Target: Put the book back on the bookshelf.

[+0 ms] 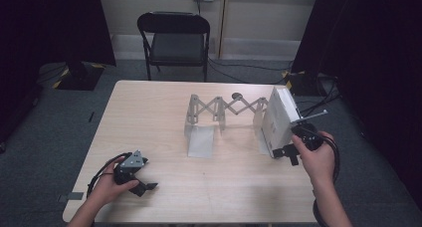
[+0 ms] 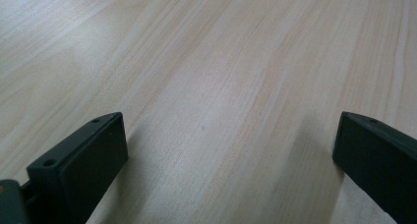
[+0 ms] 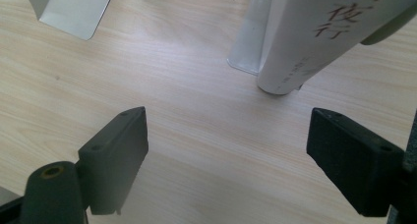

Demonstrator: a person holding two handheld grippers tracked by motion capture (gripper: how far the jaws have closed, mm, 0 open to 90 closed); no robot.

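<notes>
Books need something to lean on, and the white book (image 1: 278,118) stands upright against the right end plate of the expandable metal book rack (image 1: 225,109), near the table's (image 1: 149,117) right edge, spine toward the person; the plate props it so it does not topple. In the right gripper view its spine (image 3: 314,37) carries printed characters and its foot rests on the table beside the rack's plate (image 3: 248,47). The right gripper (image 1: 293,150) sits just beside the book's near edge, tilted down toward the table, fingers (image 3: 118,155) wide apart with nothing between them, likely ready to take or steady the book. The left gripper (image 1: 137,179) rests by the near left corner, fingers (image 2: 83,165) apart over bare wood, idle.
</notes>
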